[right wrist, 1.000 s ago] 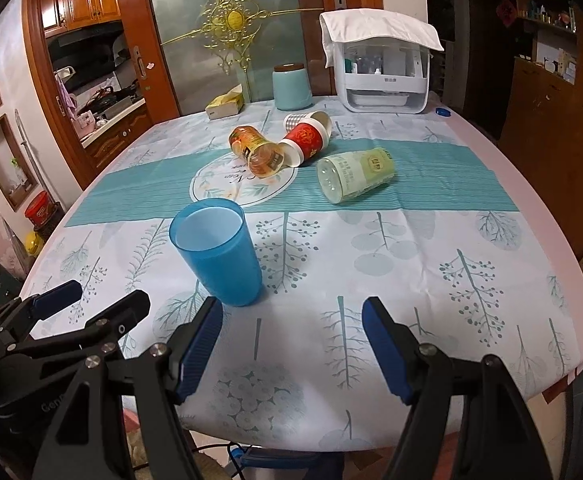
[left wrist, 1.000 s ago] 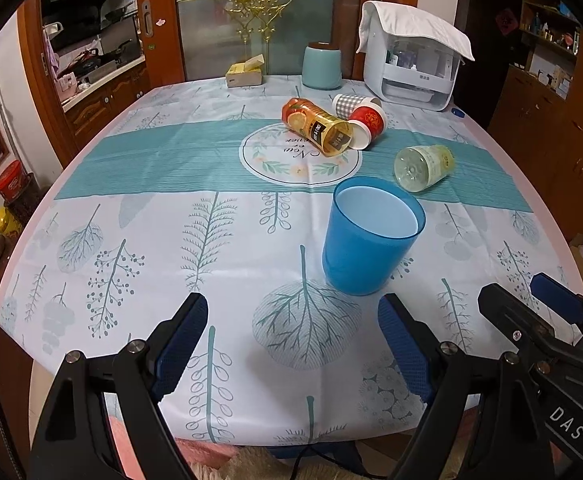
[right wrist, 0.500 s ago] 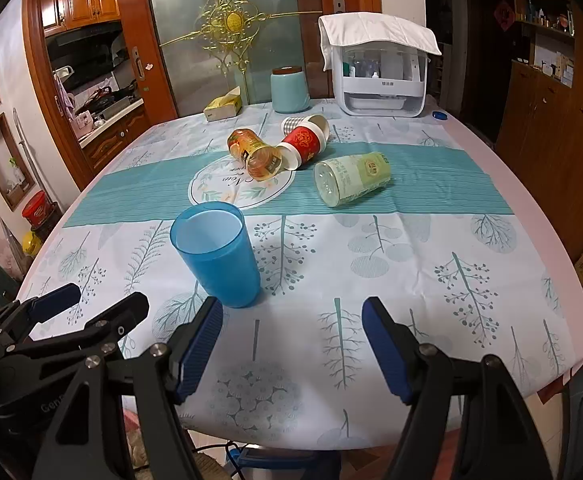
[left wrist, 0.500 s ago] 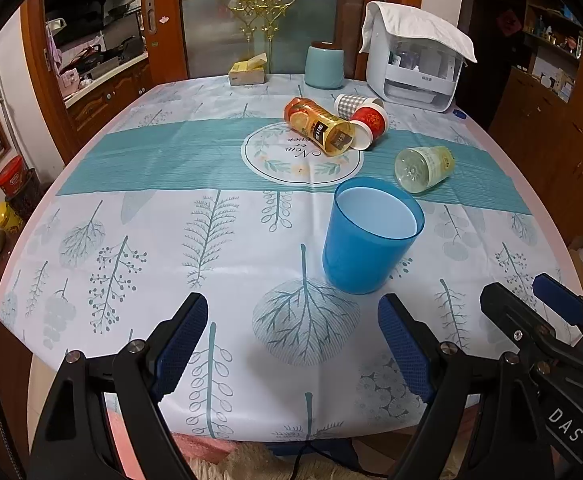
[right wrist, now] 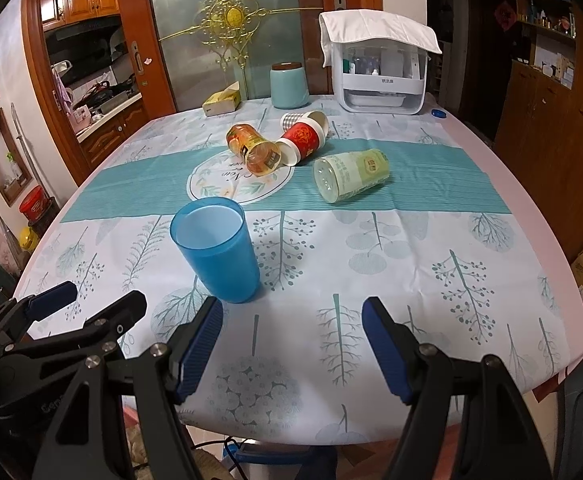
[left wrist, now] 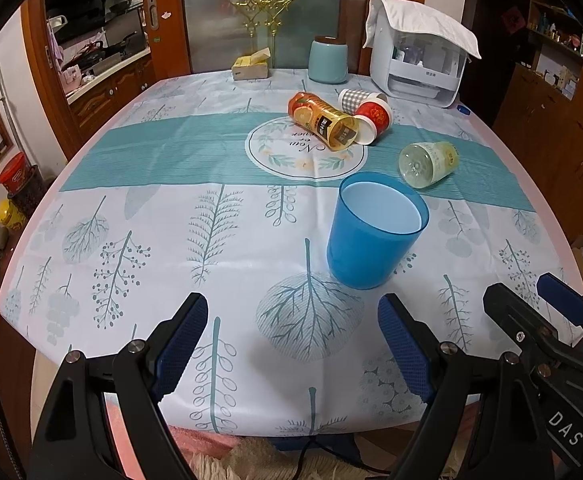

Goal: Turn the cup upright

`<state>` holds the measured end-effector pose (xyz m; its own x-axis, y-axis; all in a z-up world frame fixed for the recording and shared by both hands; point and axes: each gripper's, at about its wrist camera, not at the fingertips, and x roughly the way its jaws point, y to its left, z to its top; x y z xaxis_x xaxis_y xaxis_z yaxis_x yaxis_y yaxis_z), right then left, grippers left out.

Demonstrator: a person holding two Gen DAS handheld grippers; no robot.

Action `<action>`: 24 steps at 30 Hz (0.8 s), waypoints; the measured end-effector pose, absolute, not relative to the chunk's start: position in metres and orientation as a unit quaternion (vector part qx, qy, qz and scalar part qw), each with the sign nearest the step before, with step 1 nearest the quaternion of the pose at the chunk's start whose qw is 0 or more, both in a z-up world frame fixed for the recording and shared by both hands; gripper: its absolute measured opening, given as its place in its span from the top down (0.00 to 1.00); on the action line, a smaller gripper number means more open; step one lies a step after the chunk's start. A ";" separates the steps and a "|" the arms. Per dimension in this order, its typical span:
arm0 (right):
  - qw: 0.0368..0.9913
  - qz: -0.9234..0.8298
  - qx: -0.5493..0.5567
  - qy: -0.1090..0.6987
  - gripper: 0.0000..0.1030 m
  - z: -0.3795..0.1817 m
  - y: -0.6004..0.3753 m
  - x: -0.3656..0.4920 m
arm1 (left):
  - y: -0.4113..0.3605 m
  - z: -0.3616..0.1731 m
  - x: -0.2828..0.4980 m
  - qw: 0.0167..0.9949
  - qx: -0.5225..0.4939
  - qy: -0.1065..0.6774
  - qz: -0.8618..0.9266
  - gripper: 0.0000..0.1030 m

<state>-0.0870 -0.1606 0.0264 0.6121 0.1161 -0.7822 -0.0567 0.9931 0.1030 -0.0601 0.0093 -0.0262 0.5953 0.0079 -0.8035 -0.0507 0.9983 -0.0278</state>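
A blue plastic cup [left wrist: 373, 232] stands upright on the tablecloth, mouth up; it also shows in the right wrist view [right wrist: 217, 250]. Beyond it several cups lie on their sides: an orange clear cup [left wrist: 323, 125], a red paper cup [left wrist: 373, 120], a grey checked cup [left wrist: 355, 99] and a pale green clear cup [left wrist: 427, 164]. My left gripper [left wrist: 293, 344] is open and empty, near the table's front edge, short of the blue cup. My right gripper [right wrist: 293, 346] is open and empty, to the right of the blue cup.
A white appliance under a cloth [left wrist: 415, 54], a teal canister [left wrist: 327, 60] and a tissue box [left wrist: 251, 66] stand at the far edge. The table edge [left wrist: 227, 434] runs just below my fingers. Wooden cabinets [right wrist: 547, 120] stand to the right.
Both grippers have drawn back and risen slightly from the table. The blue cup and the lying cups have not moved.
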 end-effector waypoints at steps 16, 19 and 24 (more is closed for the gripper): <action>0.898 0.051 0.032 0.436 0.29 0.027 -0.159 -0.085 | 0.009 -0.025 -0.059 0.893 -0.018 0.450 0.023 0.17; 0.898 0.052 0.031 0.436 0.29 0.027 -0.159 -0.085 | 0.010 -0.024 -0.058 0.893 -0.015 0.450 0.024 0.17; 0.898 0.051 0.031 0.435 0.29 0.028 -0.158 -0.085 | 0.011 -0.024 -0.058 0.893 -0.015 0.449 0.025 0.17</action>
<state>-0.0853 -0.1581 0.0277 0.6160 0.1193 -0.7787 -0.0655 0.9928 0.1003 -0.0585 0.0106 -0.0238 0.5948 0.0310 -0.8033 -0.0578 0.9983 -0.0043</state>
